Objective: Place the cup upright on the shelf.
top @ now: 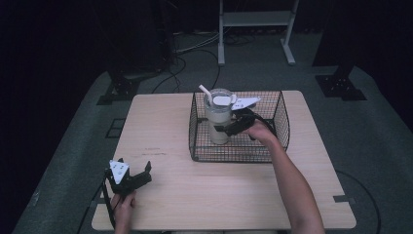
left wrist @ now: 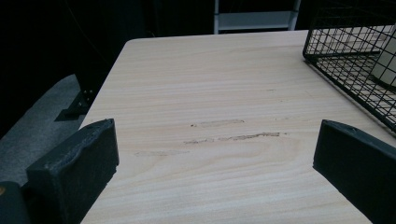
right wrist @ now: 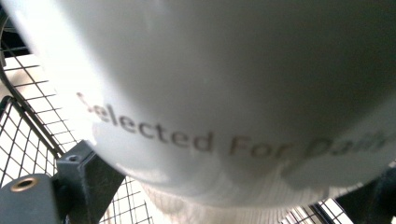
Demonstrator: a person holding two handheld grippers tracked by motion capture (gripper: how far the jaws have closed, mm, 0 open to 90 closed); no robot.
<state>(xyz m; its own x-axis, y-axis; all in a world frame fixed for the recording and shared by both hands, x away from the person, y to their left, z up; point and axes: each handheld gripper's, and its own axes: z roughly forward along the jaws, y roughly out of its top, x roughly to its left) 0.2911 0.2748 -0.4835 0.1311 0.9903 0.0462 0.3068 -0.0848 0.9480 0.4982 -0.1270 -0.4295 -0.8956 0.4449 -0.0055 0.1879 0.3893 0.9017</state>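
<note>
Tumbler w/ straw stood upright in wire basket, far right on table. Right gripper clamped its body. Left gripper sat near-left, jaws wide apart, nothing btwn them.
</note>
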